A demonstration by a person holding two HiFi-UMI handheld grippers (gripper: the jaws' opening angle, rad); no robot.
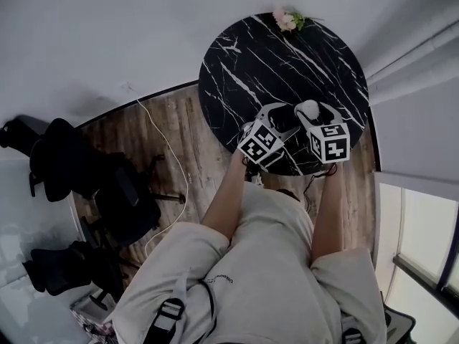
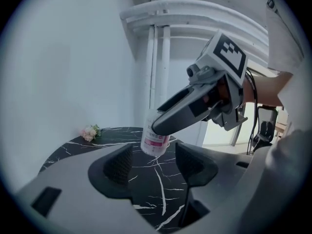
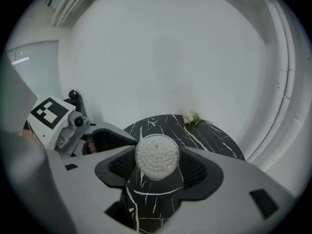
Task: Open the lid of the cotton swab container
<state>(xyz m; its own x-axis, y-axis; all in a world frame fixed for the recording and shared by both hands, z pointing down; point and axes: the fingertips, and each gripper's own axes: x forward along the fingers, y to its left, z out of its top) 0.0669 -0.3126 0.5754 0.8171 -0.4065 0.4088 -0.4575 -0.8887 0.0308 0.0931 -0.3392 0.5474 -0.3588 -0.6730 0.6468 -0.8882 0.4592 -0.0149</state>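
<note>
The cotton swab container (image 3: 156,156) is a small clear cylinder with a pink label (image 2: 155,141). My right gripper (image 3: 156,164) is shut on its sides and holds it tilted above the black marble table (image 1: 244,63). Its round end faces the right gripper view and shows tightly packed white swab tips. I cannot tell if a lid covers that end. My left gripper (image 2: 153,162) stands open just left of and below the container, with nothing between its pads. In the head view both grippers hang over the table's near edge, the left gripper (image 1: 281,119) beside the right gripper (image 1: 310,110).
A small pink flower (image 1: 288,20) lies at the table's far edge. Black office chairs (image 1: 79,170) and a white cable (image 1: 168,156) are on the wooden floor to the left. White walls and curtains close in behind and to the right.
</note>
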